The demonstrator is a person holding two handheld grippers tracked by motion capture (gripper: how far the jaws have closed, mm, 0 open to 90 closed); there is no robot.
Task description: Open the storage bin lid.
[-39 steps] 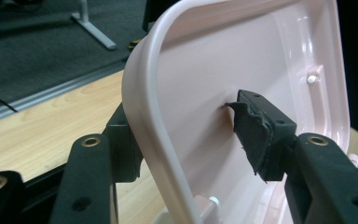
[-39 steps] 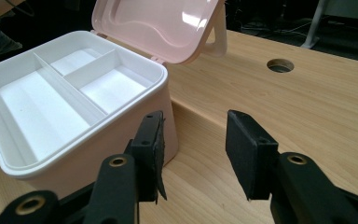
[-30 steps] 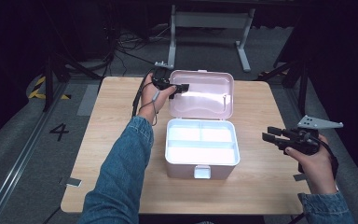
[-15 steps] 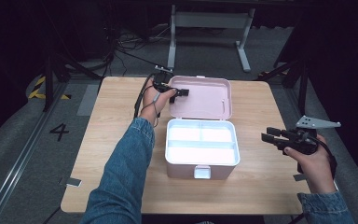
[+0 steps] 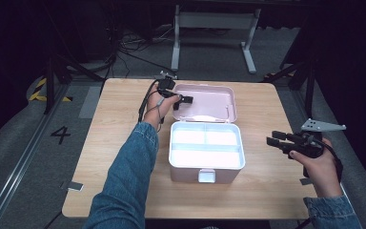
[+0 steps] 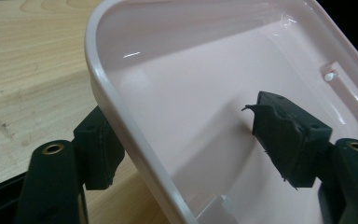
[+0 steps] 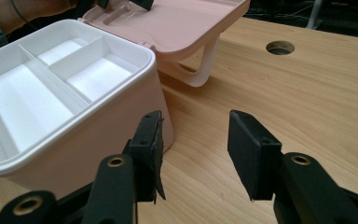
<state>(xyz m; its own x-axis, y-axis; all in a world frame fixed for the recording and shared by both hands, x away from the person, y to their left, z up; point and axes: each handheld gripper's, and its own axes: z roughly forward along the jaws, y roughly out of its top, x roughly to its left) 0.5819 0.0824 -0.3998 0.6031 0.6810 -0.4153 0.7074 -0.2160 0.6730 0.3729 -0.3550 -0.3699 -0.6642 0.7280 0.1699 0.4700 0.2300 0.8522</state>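
A pink box (image 5: 207, 169) with a white divided tray (image 5: 205, 145) stands mid-table, its lid (image 5: 209, 102) swung open and lying back behind it. My left gripper (image 5: 183, 101) is at the lid's left rim. In the left gripper view the lid's rim (image 6: 121, 126) runs between the jaws of my left gripper (image 6: 189, 133), which have just been opening; the inner pad stands clear of the lid's wall. My right gripper (image 5: 274, 138) hovers open to the right of the box, and in the right gripper view nothing is between the jaws of that gripper (image 7: 198, 140), with the box (image 7: 98, 140) to their left.
The wooden table (image 5: 267, 109) has bare room on both sides of the box. A round hole (image 7: 279, 46) is in the tabletop past the lid's handle (image 7: 205, 65). Metal stand legs (image 5: 214, 21) and cables lie on the floor beyond the table.
The lid has gone from tilted up to lying back flat, and my left gripper sank with it while its jaws widened. The right gripper stayed where it was.
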